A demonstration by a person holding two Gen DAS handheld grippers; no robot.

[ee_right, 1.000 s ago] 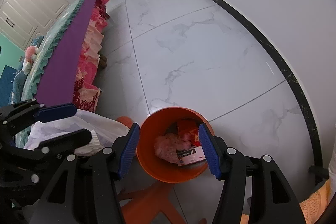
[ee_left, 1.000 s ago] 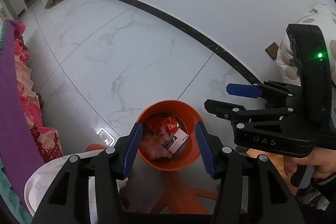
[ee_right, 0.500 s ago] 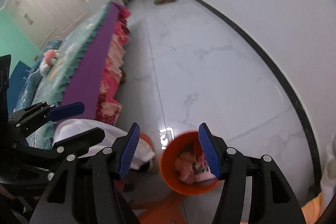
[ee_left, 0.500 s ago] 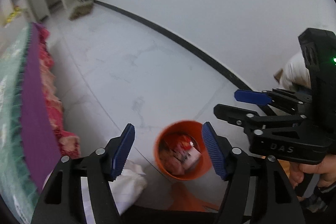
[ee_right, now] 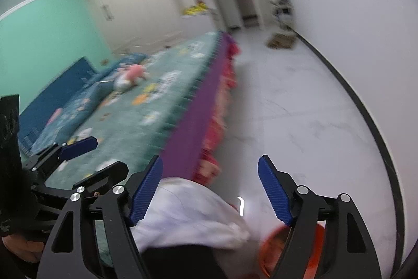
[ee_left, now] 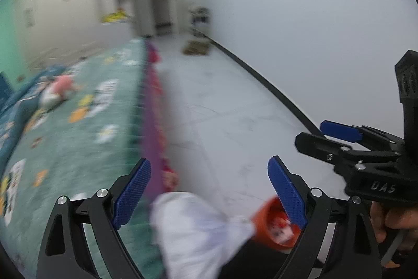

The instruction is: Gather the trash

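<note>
- Left gripper [ee_left: 209, 190]: jaws wide apart, just been opening, nothing between them.
- Right gripper [ee_right: 210, 188]: jaws apart, likewise just been opening, nothing clamped.
- Orange bin [ee_left: 274, 226]: low in both views, on the white floor [ee_left: 222, 109], holding trash [ee_left: 280, 225]; blurred.
- White bag [ee_left: 198, 229]: just beside the bin.
- Bed [ee_right: 125, 106]: green cover, purple edge, left of the floor.

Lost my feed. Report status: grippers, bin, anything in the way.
Left gripper and right gripper open, nothing between the pads, jaws just widened. Orange bin low in view, trash inside. White bag beside it. Bed alongside; picture blurred.
</note>
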